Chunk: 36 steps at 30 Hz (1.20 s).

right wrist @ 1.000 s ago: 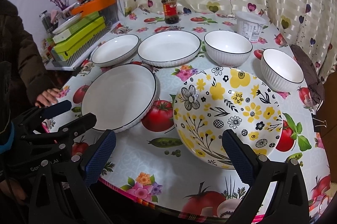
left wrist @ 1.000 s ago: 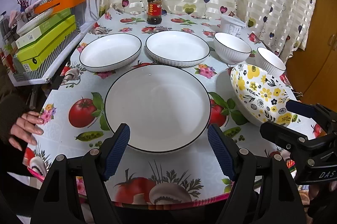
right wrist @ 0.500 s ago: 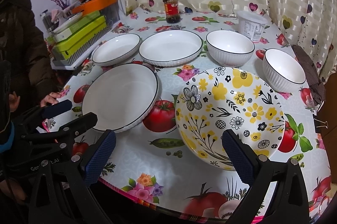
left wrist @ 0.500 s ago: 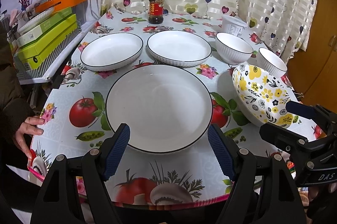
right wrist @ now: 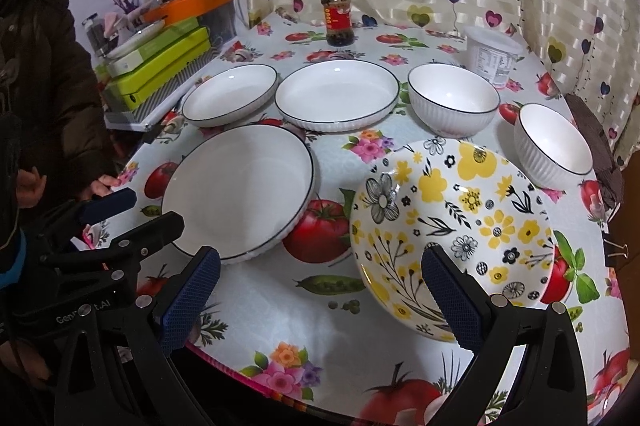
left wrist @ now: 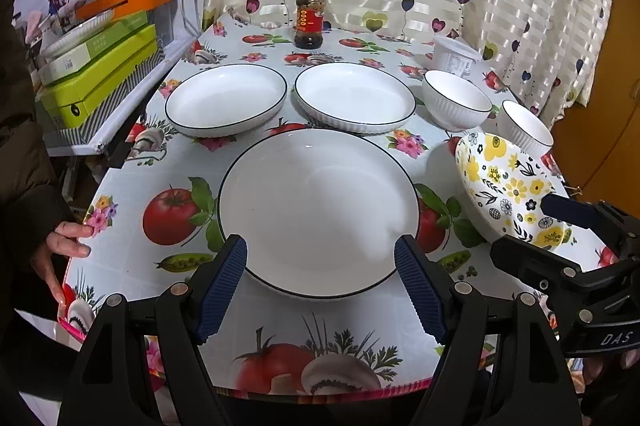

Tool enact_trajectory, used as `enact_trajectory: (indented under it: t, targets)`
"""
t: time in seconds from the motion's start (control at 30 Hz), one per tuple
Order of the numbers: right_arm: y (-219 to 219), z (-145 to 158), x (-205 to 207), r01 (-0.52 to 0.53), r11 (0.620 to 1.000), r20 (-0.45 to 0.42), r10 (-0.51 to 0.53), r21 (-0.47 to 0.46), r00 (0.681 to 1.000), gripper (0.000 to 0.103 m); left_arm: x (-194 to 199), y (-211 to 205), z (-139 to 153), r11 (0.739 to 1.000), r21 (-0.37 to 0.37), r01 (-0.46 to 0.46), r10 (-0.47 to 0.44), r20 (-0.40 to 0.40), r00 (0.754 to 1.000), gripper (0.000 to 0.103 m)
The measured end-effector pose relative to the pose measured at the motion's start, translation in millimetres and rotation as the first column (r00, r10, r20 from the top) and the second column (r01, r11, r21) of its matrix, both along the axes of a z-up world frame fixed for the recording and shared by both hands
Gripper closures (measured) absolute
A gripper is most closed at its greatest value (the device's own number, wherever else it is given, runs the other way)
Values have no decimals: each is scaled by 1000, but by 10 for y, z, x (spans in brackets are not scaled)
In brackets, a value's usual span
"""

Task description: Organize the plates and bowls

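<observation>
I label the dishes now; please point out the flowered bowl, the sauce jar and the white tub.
flowered bowl (right wrist: pixel 452 226), right wrist view, inner base.
sauce jar (right wrist: pixel 338 20), right wrist view, label.
white tub (right wrist: pixel 494 56), right wrist view, side wall.

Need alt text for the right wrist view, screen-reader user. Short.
The open right gripper hovers over the near edge of a table with a fruit-print cloth, its right finger over the rim of a yellow-flowered bowl. A large white plate sits left of the bowl; behind are two smaller plates, two white bowls and a sauce jar.
</observation>
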State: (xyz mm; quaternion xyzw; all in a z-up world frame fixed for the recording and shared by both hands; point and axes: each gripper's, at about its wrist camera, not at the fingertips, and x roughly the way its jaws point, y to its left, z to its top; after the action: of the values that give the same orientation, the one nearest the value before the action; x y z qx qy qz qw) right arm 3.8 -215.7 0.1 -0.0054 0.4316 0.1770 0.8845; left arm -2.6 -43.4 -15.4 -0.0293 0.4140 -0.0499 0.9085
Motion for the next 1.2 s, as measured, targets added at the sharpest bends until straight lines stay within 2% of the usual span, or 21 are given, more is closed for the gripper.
enact_trajectory:
  t: [0.37,0.97,1.07,1.13,1.2]
  targets:
    - [240,69,204,-35,999,7,35,-24,999,1,117,238,7,997,-63,-32,31,-23,999,26]
    - [635,165,690,-92,996,10,92,-4,996,2,420,812,88,987,-78,-143,142,-16,990,26]
    - [706,154,830,-98,995,-14,98,13,995,12,509,937,75,984,-77,-159,158,-17,987,26]
    - [751,144,912,-105,994,-26,105,18,994,23,570,1003,75,983,-70,-168,167,-17,986,26]
    - [808,140,981,-115,993,-27,115,19,993,25,621,1075,74,982,-75,-174,174,-15,985,26]
